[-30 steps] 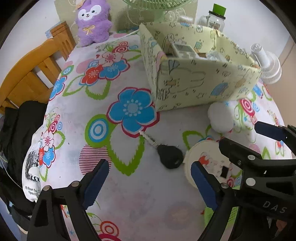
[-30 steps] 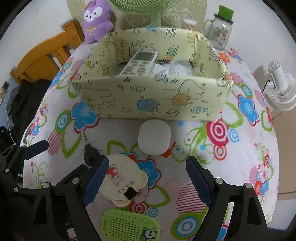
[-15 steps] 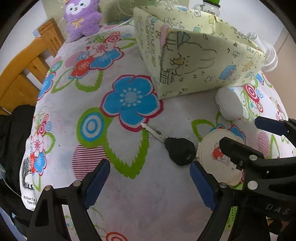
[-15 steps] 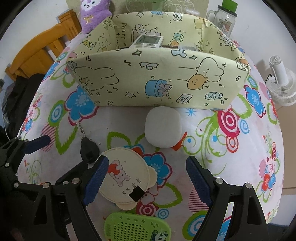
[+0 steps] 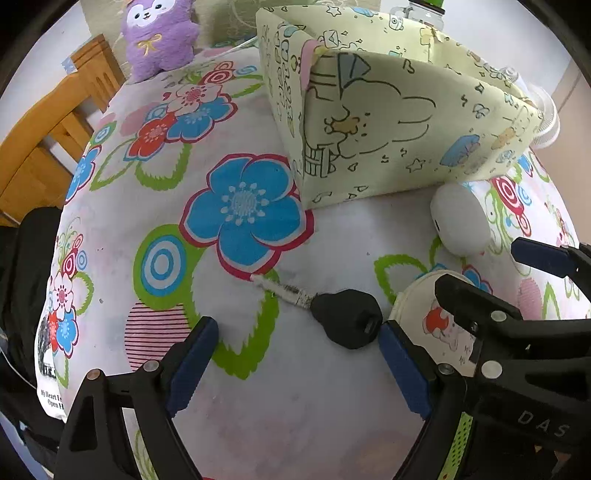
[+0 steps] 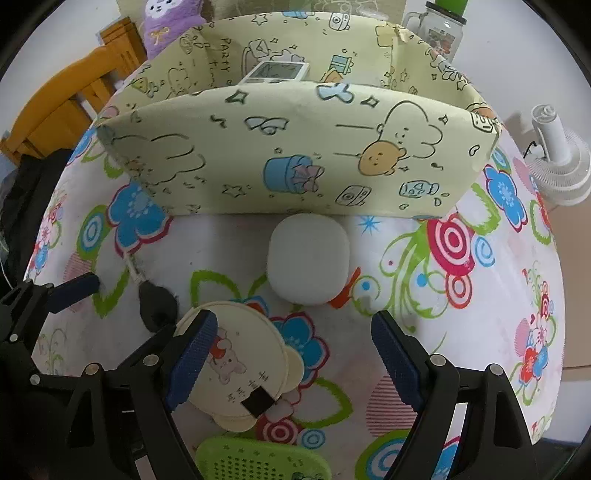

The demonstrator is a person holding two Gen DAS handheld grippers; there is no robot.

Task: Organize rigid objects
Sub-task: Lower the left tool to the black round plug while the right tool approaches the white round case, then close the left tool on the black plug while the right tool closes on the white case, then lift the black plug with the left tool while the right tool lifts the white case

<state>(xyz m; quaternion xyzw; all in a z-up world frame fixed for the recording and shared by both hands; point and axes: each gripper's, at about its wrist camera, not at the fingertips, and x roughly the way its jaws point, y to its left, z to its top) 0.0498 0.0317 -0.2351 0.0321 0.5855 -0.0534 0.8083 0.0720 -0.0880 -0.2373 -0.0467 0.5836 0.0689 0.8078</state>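
Note:
A key with a black head [image 5: 345, 323] lies on the flowered cloth just beyond my left gripper [image 5: 297, 365], near its right pad; the gripper is open and holds nothing. A white rounded case [image 6: 308, 258] sits in front of the pale green cartoon box [image 6: 295, 155], straight ahead of my open right gripper [image 6: 293, 354]. A cream round disc with a cartoon animal [image 6: 247, 362] lies under the right gripper's left finger. The key [image 6: 157, 301] shows left of the disc. A white remote [image 6: 275, 72] rests inside the box.
A green perforated item [image 6: 258, 461] lies at the near edge below the disc. A purple plush toy [image 5: 159, 33] and a glass jar with a green lid [image 6: 439, 33] stand at the back. A small white fan [image 6: 557, 162] is right of the box, a wooden chair [image 5: 48, 140] left.
Both grippers have sunk toward the table side by side. The key, case and disc look larger and closer, and the left view no longer looks into the box.

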